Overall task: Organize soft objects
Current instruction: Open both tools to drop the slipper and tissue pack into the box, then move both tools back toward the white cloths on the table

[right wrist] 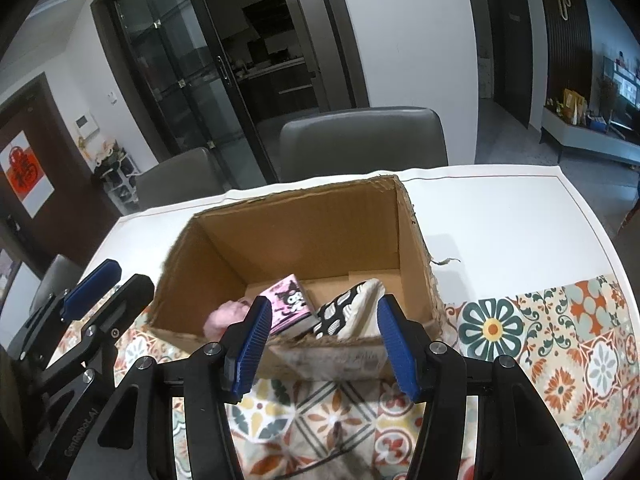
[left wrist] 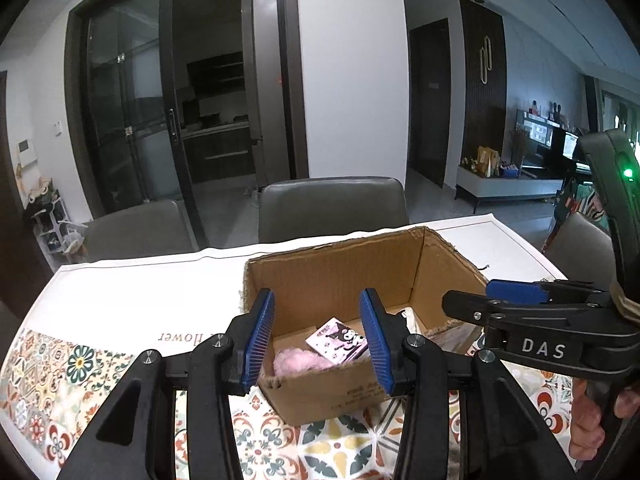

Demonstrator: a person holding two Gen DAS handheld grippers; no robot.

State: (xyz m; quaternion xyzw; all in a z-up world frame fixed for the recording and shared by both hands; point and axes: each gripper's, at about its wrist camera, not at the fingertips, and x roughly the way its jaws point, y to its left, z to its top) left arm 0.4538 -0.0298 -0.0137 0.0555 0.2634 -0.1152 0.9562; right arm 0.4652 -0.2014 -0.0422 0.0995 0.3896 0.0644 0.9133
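Observation:
An open cardboard box (left wrist: 340,260) (right wrist: 304,216) stands on the table. Inside lie a pink fluffy thing (left wrist: 298,361) (right wrist: 224,316), a pink packet with a cartoon print (left wrist: 338,338) (right wrist: 290,300) and a black-and-white patterned soft item (right wrist: 348,308). My left gripper (left wrist: 318,336) is open and empty, just in front of the box's near wall. My right gripper (right wrist: 320,350) is open and empty at the near wall too; it shows side-on in the left wrist view (left wrist: 492,300). My left gripper shows at the left of the right wrist view (right wrist: 100,284).
The table (right wrist: 500,208) has a white cover and a patterned floral cloth (right wrist: 560,340). Grey chairs (left wrist: 332,204) (right wrist: 364,140) stand behind the table, another (left wrist: 136,228) to the left. Glass sliding doors are behind.

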